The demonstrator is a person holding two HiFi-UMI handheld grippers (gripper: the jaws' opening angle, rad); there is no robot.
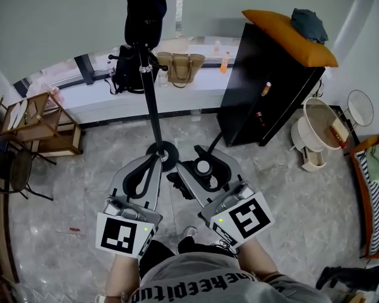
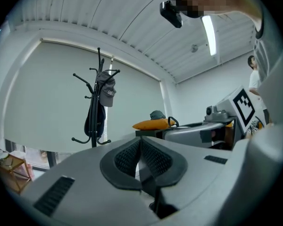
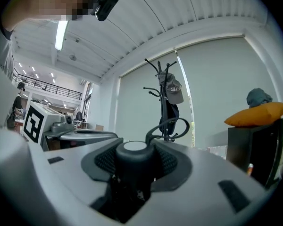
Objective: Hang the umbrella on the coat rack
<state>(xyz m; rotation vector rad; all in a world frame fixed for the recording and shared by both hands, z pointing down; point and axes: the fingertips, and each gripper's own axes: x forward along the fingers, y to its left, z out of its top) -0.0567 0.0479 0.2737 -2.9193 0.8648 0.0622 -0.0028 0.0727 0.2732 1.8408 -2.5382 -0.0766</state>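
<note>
Pale marble floor [image 1: 82, 188], coat rack [image 1: 153, 106] ahead, right gripper [image 1: 208, 158] clamped round umbrella [image 3: 134, 159] handle, left gripper [image 2: 140, 145] closed, holding nothing, just beside it.
</note>
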